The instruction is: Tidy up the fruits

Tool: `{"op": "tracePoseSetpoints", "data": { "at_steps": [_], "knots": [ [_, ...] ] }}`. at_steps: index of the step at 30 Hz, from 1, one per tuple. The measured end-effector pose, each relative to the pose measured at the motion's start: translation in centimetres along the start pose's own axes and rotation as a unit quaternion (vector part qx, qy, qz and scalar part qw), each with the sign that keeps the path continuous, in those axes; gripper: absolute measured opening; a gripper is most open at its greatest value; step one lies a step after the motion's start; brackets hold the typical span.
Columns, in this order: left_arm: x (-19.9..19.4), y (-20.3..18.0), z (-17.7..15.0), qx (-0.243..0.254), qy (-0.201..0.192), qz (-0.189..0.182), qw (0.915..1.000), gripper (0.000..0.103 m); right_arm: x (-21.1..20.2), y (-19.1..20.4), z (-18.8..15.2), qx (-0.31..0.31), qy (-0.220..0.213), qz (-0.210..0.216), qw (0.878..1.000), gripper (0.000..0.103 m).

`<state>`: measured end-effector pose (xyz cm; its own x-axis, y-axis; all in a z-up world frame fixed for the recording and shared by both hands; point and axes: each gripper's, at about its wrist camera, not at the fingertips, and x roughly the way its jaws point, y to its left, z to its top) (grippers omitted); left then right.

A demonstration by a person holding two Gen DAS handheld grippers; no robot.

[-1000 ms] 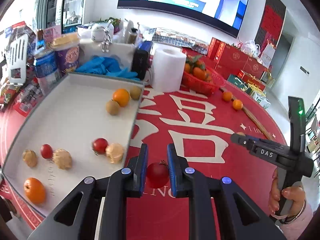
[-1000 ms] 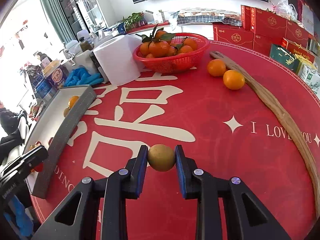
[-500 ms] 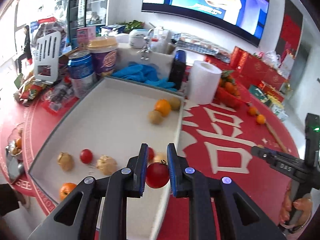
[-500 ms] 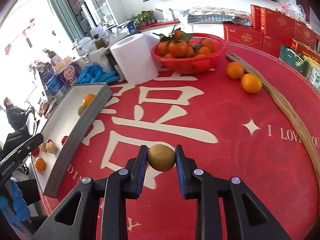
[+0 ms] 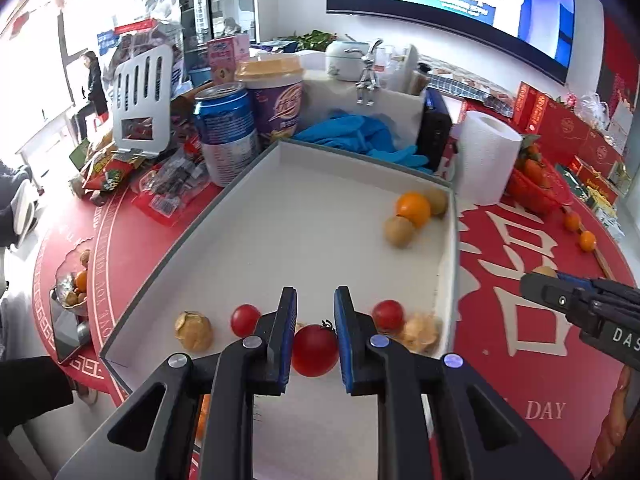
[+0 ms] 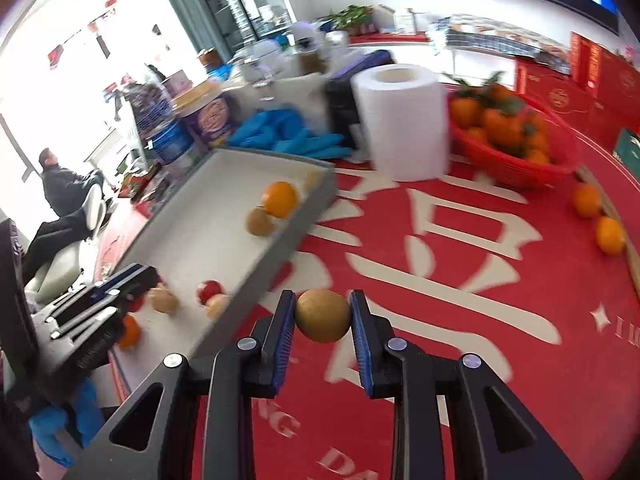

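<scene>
My left gripper (image 5: 315,320) is shut on a red cherry tomato (image 5: 314,350) and holds it over the near end of the white tray (image 5: 312,216). In the tray lie two more red tomatoes (image 5: 245,319), tan husked fruits (image 5: 194,330), an orange (image 5: 413,209) and brown round fruits (image 5: 399,231). My right gripper (image 6: 323,308) is shut on a brown round fruit (image 6: 323,321) above the red tablecloth, just right of the tray's grey wall (image 6: 276,252). The left gripper also shows in the right wrist view (image 6: 136,280), over the tray.
A paper roll (image 6: 402,120) and a red basket of oranges (image 6: 516,136) stand behind the tray. Two loose oranges (image 6: 610,235) lie by a wooden stick on the right. Blue gloves (image 5: 360,132), a can (image 5: 226,132) and a cup (image 5: 276,100) crowd the tray's far end.
My left gripper has moved left from above the tablecloth to over the tray, tomato still held. My right gripper has moved toward the tray with the brown fruit.
</scene>
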<state>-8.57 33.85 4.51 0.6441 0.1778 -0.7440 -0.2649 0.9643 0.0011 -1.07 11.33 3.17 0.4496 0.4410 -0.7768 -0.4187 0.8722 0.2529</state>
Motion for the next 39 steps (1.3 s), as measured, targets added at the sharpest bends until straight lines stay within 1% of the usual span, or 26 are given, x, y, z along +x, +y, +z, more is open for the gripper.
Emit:
{"op": "tracePoseSetpoints", "data": {
  "at_steps": [3, 10, 15, 18, 20, 21, 22, 23, 24, 25, 26, 27, 28, 29, 30, 31, 32, 34, 37, 39],
  "knots": [
    [0.5, 0.6, 0.0, -0.006, 0.003, 0.002, 1.0000, 0.021, 1.0, 2.0, 0.7, -0.016, 0.009, 0.007, 1.000, 0.029],
    [1.1, 1.6, 0.2, -0.016, 0.003, 0.003, 0.9999, 0.021, 2.6, 5.3, 1.5, -0.047, 0.023, 0.009, 0.999, 0.029],
    [1.6, 2.1, 0.3, -0.020, 0.007, 0.007, 0.9997, 0.021, 3.6, 6.8, 1.9, -0.066, 0.033, 0.005, 0.997, 0.029],
    [2.1, 2.4, 0.2, -0.023, 0.015, 0.010, 0.9996, 0.021, 4.8, 7.5, 2.2, -0.079, 0.046, 0.001, 0.996, 0.029],
    [2.3, 2.6, 0.0, -0.026, 0.020, 0.010, 0.9994, 0.029, 5.7, 7.9, 2.2, -0.086, 0.060, -0.001, 0.994, 0.029],
    [2.4, 2.7, -0.1, -0.029, 0.021, 0.007, 0.9993, 0.046, 6.0, 7.9, 2.3, -0.088, 0.066, -0.002, 0.994, 0.029],
    [2.3, 2.9, -0.2, -0.034, 0.019, 0.011, 0.9992, 0.060, 6.3, 8.0, 2.3, -0.090, 0.069, -0.007, 0.993, 0.031],
    [2.1, 3.1, -0.2, -0.038, 0.015, 0.023, 0.9989, 0.065, 6.5, 8.0, 2.4, -0.092, 0.072, -0.011, 0.993, 0.031],
    [2.0, 3.4, -0.3, -0.042, 0.010, 0.033, 0.9985, 0.076, 6.6, 8.0, 2.5, -0.091, 0.073, -0.014, 0.993, 0.034],
    [1.8, 3.9, -0.3, -0.051, 0.009, 0.036, 0.9980, 0.082, 6.5, 7.9, 2.7, -0.090, 0.073, -0.014, 0.993, 0.035],
    [1.7, 4.2, -0.3, -0.059, 0.009, 0.033, 0.9977, 0.082, 6.5, 7.8, 2.9, -0.088, 0.073, -0.012, 0.993, 0.037],
    [1.5, 4.8, -0.3, -0.072, 0.009, 0.026, 0.9970, 0.083, 6.2, 7.6, 3.1, -0.084, 0.071, -0.015, 0.994, 0.051],
    [1.4, 5.1, -0.2, -0.079, 0.011, 0.022, 0.9966, 0.086, 5.9, 7.4, 3.3, -0.081, 0.064, -0.010, 0.995, 0.057],
    [1.4, 5.4, -0.2, -0.083, 0.013, 0.022, 0.9962, 0.088, 5.7, 7.5, 3.6, -0.078, 0.061, -0.003, 0.995, 0.072],
    [1.3, 5.6, -0.1, -0.084, 0.013, 0.032, 0.9959, 0.092, 5.3, 7.5, 3.8, -0.073, 0.058, -0.003, 0.996, 0.091],
    [1.2, 5.6, -0.1, -0.081, 0.013, 0.041, 0.9957, 0.092, 4.9, 7.5, 4.1, -0.070, 0.050, -0.005, 0.996, 0.096],
    [1.1, 5.5, -0.1, -0.077, 0.015, 0.052, 0.9956, 0.092, 4.5, 7.5, 4.2, -0.070, 0.045, -0.004, 0.997, 0.100],
    [1.1, 5.4, -0.1, -0.070, 0.019, 0.064, 0.9953, 0.093, 3.8, 7.7, 4.5, -0.071, 0.044, -0.002, 0.996, 0.100],
    [1.0, 5.3, -0.1, -0.066, 0.027, 0.056, 0.9959, 0.093, 3.7, 8.0, 4.7, -0.078, 0.051, -0.025, 0.995, 0.102],
    [0.7, 5.2, -0.2, -0.062, 0.031, 0.054, 0.9962, 0.093, 3.9, 8.1, 4.6, -0.090, 0.068, -0.039, 0.993, 0.102]
  ]
}}
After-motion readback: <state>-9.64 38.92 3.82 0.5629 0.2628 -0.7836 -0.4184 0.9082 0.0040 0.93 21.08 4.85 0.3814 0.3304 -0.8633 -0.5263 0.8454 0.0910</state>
